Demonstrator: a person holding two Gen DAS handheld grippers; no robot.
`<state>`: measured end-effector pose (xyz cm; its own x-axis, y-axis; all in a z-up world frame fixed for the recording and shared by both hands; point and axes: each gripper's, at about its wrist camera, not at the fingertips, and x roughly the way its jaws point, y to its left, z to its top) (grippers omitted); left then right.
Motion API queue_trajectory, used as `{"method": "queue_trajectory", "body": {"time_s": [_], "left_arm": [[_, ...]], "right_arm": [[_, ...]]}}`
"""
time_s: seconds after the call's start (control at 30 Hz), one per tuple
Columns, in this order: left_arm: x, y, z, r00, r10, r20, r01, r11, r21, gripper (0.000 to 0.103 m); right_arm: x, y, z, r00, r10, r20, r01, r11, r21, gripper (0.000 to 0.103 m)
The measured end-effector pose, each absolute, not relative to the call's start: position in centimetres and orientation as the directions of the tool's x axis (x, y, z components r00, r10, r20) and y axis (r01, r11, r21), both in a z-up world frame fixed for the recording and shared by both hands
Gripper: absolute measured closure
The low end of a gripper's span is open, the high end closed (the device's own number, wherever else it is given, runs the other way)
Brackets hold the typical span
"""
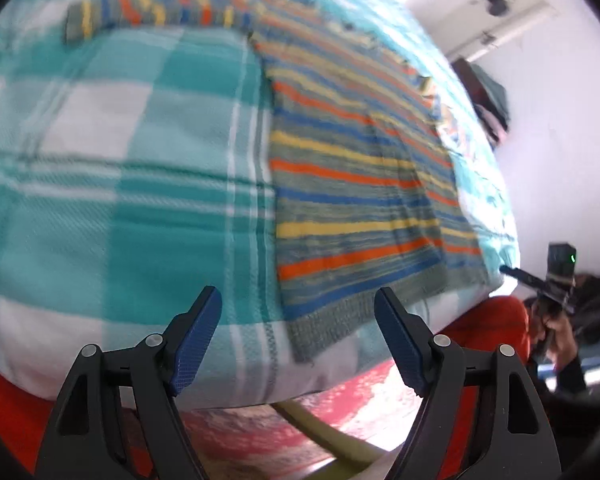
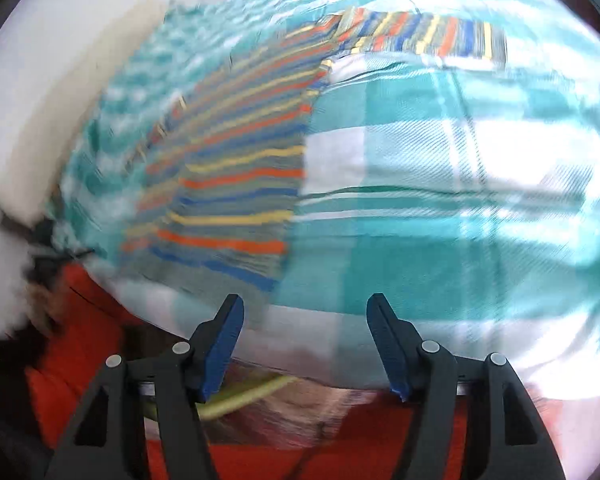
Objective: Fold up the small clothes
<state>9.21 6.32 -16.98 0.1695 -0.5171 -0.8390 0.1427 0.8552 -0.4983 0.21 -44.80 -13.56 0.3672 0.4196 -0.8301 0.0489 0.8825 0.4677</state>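
Both your grippers, left (image 1: pixel 298 308) and right (image 2: pixel 305 316), hang wide open, holding nothing. The sweater (image 1: pixel 352 184) lies flat on the checked cloth (image 1: pixel 140 152). Pinch its hem corners squarely before lifting.

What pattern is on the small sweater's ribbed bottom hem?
Plain grey-green, no stripes, unlike the striped body of the sweater. The hem shows best in the left wrist view.

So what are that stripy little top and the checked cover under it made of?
The stripy top looks like knitted wool or acrylic yarn: ribbed hem, soft matte surface, though motion blur leaves it open. The checked cover looks like woven cotton, matte, showing a fine diagonal twill weave in teal and white.
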Motion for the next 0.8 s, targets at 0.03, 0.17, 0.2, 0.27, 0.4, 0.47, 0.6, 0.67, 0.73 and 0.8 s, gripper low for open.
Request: {"method": "queue_trajectory", "body": {"time_s": [0.03, 0.17, 0.2, 0.27, 0.4, 0.47, 0.6, 0.67, 0.73, 0.8], "left_arm": [[9.3, 5.3, -17.8, 0.156, -0.497, -0.854, 0.134, 0.867, -0.48, 0.023], [9.1, 3.4, -19.2, 0.144, -0.424, -0.894, 0.172, 0.901, -0.399, 0.023], [9.2, 2.9, -19.3, 0.147, -0.403, -0.903, 0.182, 0.909, -0.376, 0.022], [9.2, 2.1, -19.3, 0.151, -0.4, -0.904, 0.19, 0.909, -0.371, 0.019], [9.0, 1.2, -19.2, 0.118, -0.434, -0.893, 0.189, 0.893, -0.408, 0.036], [9.0, 0.8, -19.6, 0.086, -0.442, -0.893, 0.189, 0.887, -0.421, 0.062], [9.0, 1.6, -19.6, 0.063, -0.454, -0.889, 0.158, 0.884, -0.441, 0.099], [8.8, 2.9, -18.5, 0.082, -0.466, -0.881, 0.156, 0.879, -0.451, 0.099], [8.8, 3.5, -17.2, 0.104, -0.477, -0.873, 0.156, 0.875, -0.459, 0.099], [9.0, 4.0, -16.3, 0.107, -0.484, -0.868, 0.152, 0.871, -0.467, 0.099]], "right_arm": [[0.3, -44.7, -13.8, 0.373, 0.441, -0.816, 0.07, 0.864, 0.499, 0.039], [1.6, -43.9, -16.0, 0.396, 0.485, -0.78, 0.162, 0.799, 0.579, 0.039], [1.9, -43.6, -16.5, 0.396, 0.489, -0.777, 0.174, 0.791, 0.587, 0.039], [2.8, -42.7, -17.7, 0.385, 0.522, -0.761, 0.175, 0.769, 0.615, 0.039], [3.8, -41.0, -18.5, 0.364, 0.536, -0.762, 0.158, 0.77, 0.618, 0.04], [3.9, -40.3, -18.3, 0.344, 0.546, -0.764, 0.142, 0.774, 0.617, 0.056], [3.5, -40.3, -18.3, 0.313, 0.514, -0.799, 0.133, 0.809, 0.573, 0.095], [3.2, -40.7, -17.7, 0.33, 0.51, -0.794, 0.138, 0.807, 0.575, 0.095], [2.9, -41.3, -16.7, 0.356, 0.507, -0.785, 0.141, 0.802, 0.581, 0.095], [2.7, -42.0, -15.7, 0.373, 0.514, -0.772, 0.141, 0.791, 0.595, 0.095]]}}
